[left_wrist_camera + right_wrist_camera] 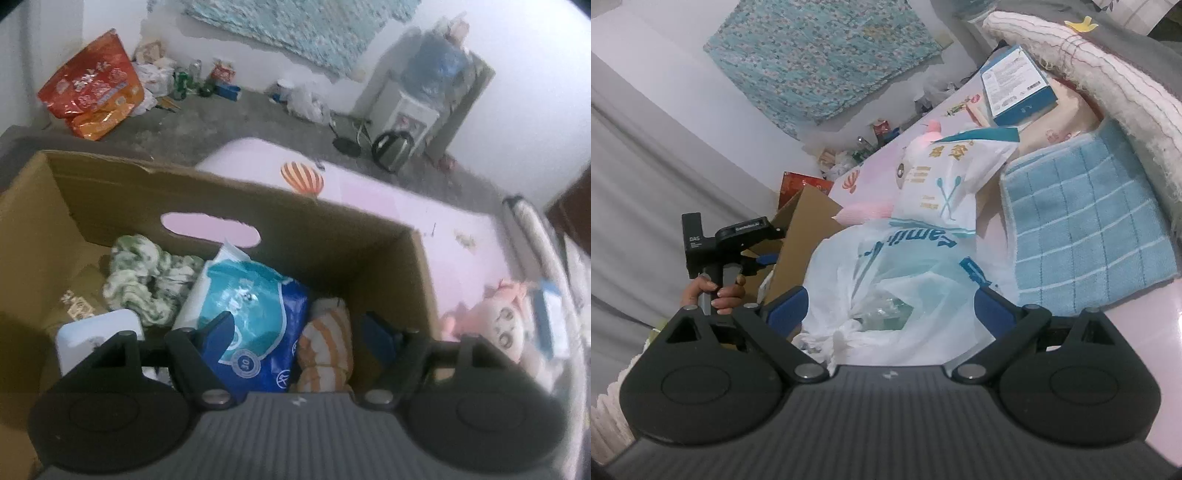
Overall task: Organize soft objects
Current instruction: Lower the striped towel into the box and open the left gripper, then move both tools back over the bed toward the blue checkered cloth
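Cardboard makes up the open box (351, 236) under the left gripper (299, 332), whose blue pads stand spread apart above the contents with nothing pinched between them. Inside the box lie a green-and-white knitted bundle (147, 280), a blue and teal soft pack (251, 314) leaning across the middle, an orange-and-white striped cloth (325, 347) beside it on the right, and a white flat box (92, 339) at the lower left. Beyond the box wall the pink sheet (388, 199) with a striped balloon print stretches away, and a pink plush doll (506, 325) lies on it just outside the right wall of the box.

From the right wrist, the right gripper (890, 306) hangs over a white plastic bag (886, 280) with teal lettering; its blue fingers (786, 306) stand wide on either side of the bag, and whether they touch the plastic cannot be told. A white paper bag (945, 184) with gold print leans behind the plastic one, a blue checked towel (1086, 221) lies flat to the right, and a blue carton (1015, 85) rests farther back. At the left, a person's hand (716, 291) grips the handle of the other gripper beside the cardboard box
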